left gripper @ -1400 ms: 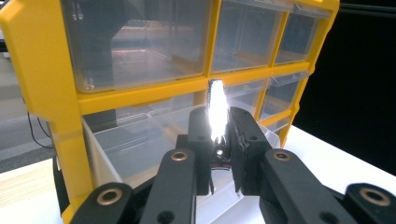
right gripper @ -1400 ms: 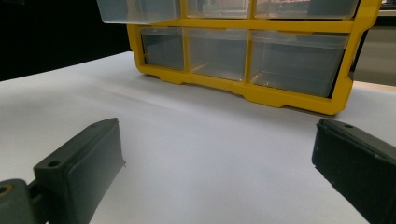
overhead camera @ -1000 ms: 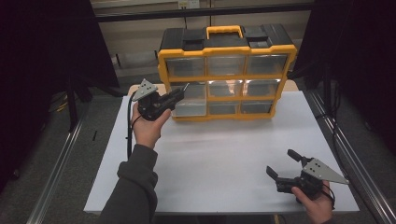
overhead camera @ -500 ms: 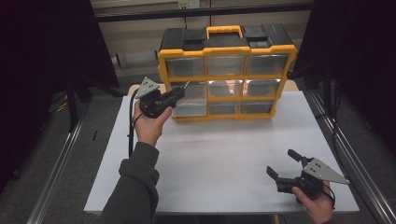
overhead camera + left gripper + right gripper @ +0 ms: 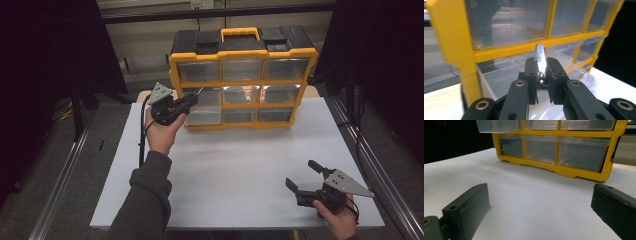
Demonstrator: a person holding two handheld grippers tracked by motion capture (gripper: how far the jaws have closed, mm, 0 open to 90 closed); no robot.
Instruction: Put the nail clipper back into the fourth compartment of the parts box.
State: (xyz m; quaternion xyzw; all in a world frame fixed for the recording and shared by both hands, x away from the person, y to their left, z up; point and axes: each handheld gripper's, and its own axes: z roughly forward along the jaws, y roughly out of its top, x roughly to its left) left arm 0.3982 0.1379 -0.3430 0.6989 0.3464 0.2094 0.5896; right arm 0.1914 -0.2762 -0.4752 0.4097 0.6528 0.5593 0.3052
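Metal piece [image 5: 540, 60] pinched in the closed left gripper [image 5: 540, 75] is half hidden by the pads, held at the organizer [image 5: 243, 80] by the tabletop's [image 5: 235, 165] far edge. Right gripper [image 5: 307, 181] gapes empty near the right corner. Nothing has visibly shifted since earlier.

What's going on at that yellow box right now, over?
Left claw shut on a shiny metal piece, above an open clear drawer. Right claw open, idle. Nothing blocking the organizer.
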